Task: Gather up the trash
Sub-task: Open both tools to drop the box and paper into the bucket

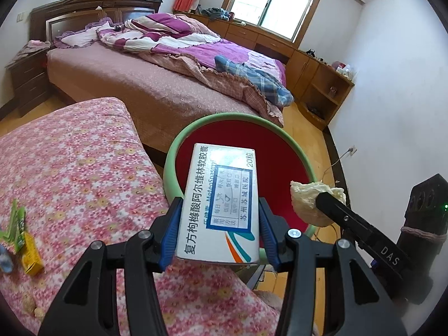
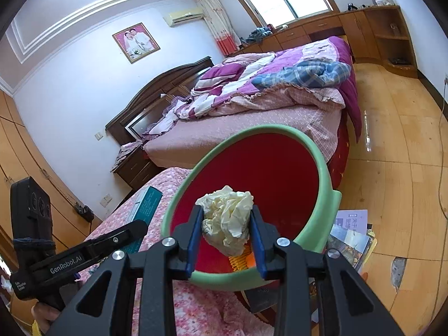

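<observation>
Left wrist view, read from left to right. At the lower left edge of the frame a green wrapper (image 1: 16,225) and a small yellow box (image 1: 31,256) lie on the floral cover (image 1: 84,173), with a few pale crumbs (image 1: 29,305) below them near the bottom edge; these are judged to be trash not yet collected. At lower centre the left hand-held gripper (image 1: 219,233) is closed on a white medicine box (image 1: 221,204), its blue pads pressed against the two long sides, the box held above the near rim of the bin (image 1: 179,145), whose green rim and red inside fill the centre of the frame. At the right, the right hand-held gripper (image 1: 313,198) enters from the lower right with a crumpled tissue (image 1: 308,196), seen above the bin's right rim. Right wrist view, left to right: the left hand-held gripper (image 2: 140,228) shows at lower left, with the teal edge of its box (image 2: 145,204) just above it; at centre the right hand-held gripper (image 2: 226,228) is closed on the tissue (image 2: 226,218), held over the red inside of the bin (image 2: 322,168); an orange ridged item (image 2: 239,261) lies at the bottom of the bin, already in. At the right edge of the bin, papers (image 2: 350,229) lie on the floor; whether they count as trash cannot be told. Judged stage: mid-task, two items carried to the bin and awaiting release, some pieces left on the cover.
</observation>
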### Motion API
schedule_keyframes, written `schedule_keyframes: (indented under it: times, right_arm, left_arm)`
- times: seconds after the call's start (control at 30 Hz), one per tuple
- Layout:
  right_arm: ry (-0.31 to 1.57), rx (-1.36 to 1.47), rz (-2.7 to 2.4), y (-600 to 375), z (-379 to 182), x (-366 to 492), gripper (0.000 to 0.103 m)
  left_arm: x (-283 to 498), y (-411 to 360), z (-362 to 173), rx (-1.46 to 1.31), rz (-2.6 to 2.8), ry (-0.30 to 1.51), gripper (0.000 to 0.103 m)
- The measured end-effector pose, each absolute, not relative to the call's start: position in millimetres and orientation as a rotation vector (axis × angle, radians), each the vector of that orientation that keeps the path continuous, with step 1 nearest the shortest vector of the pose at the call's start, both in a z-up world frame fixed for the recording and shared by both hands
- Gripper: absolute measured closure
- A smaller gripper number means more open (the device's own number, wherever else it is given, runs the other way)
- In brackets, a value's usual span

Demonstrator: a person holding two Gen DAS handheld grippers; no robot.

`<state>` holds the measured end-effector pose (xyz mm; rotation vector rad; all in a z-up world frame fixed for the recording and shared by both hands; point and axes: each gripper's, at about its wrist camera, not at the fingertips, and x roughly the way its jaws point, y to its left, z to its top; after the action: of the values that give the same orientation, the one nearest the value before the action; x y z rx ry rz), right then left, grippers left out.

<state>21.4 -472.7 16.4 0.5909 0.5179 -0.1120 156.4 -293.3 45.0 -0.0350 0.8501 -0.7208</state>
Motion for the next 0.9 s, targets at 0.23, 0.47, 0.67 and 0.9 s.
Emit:
schedule_keyframes:
  times: [0.23, 0.47, 0.67, 0.9]
  right_arm:
    - [0.54, 0.613, -0.116, -483.9, 4.3, 32.4, 0.067]
    - [0.569, 0.614, -0.111, -484.7, -5.2, 47.0, 0.063]
    - [0.594, 0.605, -0.1, -477.4, -5.4, 55.6, 0.054]
    - [0.599, 0.59, -0.107, -469.2, 1.8, 53.6, 0.037]
  left_arm:
    - [162.7, -300.0, 38.5, -0.026, -0.73, 0.847, 0.051]
    - [159.0, -283.8, 44.3, -0.07, -0.736, 0.849, 0.051]
    - [159.1, -257.6, 49.0, -0.084, -0.672, 0.841, 0.051]
    - [157.4, -227.2, 44.8, -0.12, -0.611, 0.867, 0.051]
